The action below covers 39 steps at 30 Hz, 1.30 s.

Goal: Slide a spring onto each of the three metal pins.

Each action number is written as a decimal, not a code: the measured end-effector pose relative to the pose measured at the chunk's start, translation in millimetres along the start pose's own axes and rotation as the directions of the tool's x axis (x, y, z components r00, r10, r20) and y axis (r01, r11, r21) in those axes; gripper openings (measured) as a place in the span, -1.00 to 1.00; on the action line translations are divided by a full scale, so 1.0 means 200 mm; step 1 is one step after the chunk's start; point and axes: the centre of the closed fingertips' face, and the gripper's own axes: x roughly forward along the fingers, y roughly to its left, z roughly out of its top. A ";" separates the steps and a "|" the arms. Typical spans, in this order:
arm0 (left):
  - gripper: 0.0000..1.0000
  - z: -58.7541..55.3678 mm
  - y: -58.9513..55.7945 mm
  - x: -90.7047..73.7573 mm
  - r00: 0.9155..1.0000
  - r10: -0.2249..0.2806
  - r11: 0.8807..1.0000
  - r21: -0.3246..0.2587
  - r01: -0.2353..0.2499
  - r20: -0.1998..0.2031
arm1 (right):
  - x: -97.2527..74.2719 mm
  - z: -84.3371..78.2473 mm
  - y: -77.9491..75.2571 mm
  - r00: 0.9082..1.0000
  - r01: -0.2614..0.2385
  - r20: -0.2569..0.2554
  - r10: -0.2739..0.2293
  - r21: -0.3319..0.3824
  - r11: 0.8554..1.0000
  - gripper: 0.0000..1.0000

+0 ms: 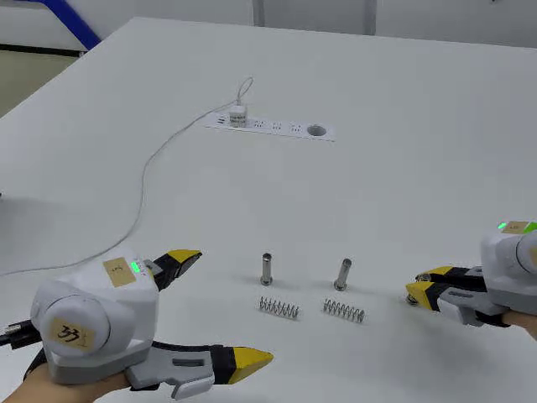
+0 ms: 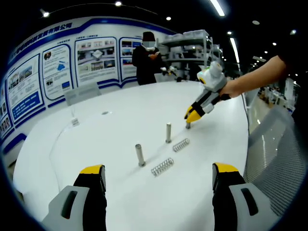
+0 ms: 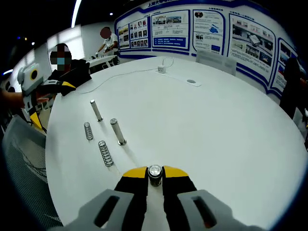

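Two metal pins stand upright on the white table, one on the left (image 1: 267, 269) and one on the right (image 1: 342, 274). A loose spring lies just in front of each: left spring (image 1: 278, 307), right spring (image 1: 344, 311). My left gripper (image 1: 216, 308) is open at the near left, short of the pins, with the springs (image 2: 162, 166) lying ahead between its jaws. My right gripper (image 1: 417, 290) is at the right, shut on a third pin (image 3: 155, 173) that stands on the table. Whether a spring sits on that pin is unclear.
A white power strip (image 1: 270, 126) with a plugged-in charger (image 1: 239, 116) lies at the back, its cable (image 1: 143, 193) trailing to the left edge. A person (image 2: 147, 55) stands beyond the table. A mesh chair (image 2: 279, 159) is beside the table.
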 end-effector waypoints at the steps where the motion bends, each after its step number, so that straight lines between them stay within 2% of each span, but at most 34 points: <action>1: 0.87 0.00 0.00 0.00 1.000 -0.002 1.000 0.001 0.002 0.000 | 0.00 0.00 0.01 1.000 -0.001 0.001 0.001 -0.006 1.000 -0.76; 6: 0.88 0.01 0.00 0.00 1.000 0.000 1.000 0.001 0.000 0.004 | -0.03 0.02 -0.01 1.000 0.018 0.016 -0.018 -0.021 1.000 -0.63; 10: 0.88 0.01 0.00 0.00 1.000 -0.001 1.000 0.007 0.001 0.000 | -0.06 0.07 -0.01 0.999 0.030 0.046 -0.029 -0.026 0.999 -0.63; 17: 0.88 0.02 -0.01 0.00 1.000 -0.005 1.000 0.011 0.005 0.010 | -0.10 0.16 0.05 0.995 0.019 0.099 -0.014 -0.055 0.998 -0.63; 20: 0.88 0.02 -0.01 0.00 1.000 -0.006 1.000 0.014 0.006 0.009 | -0.09 0.18 0.09 0.995 0.008 0.100 -0.001 -0.068 0.998 -0.62; 26: 0.88 0.09 -0.01 0.02 0.999 -0.004 1.000 0.013 0.004 0.044 | -0.07 0.20 0.15 0.994 -0.019 0.106 0.028 -0.080 0.997 -0.62; 29: 0.88 0.11 -0.01 0.03 0.998 -0.010 1.000 0.018 0.009 0.054 | -0.06 0.19 0.20 0.994 -0.042 0.094 0.051 -0.102 0.994 -0.62; 39: 0.87 0.09 0.01 0.00 0.999 0.003 1.000 0.011 -0.004 0.046 | 0.00 0.14 0.34 0.992 -0.111 0.048 0.119 -0.139 0.984 -0.62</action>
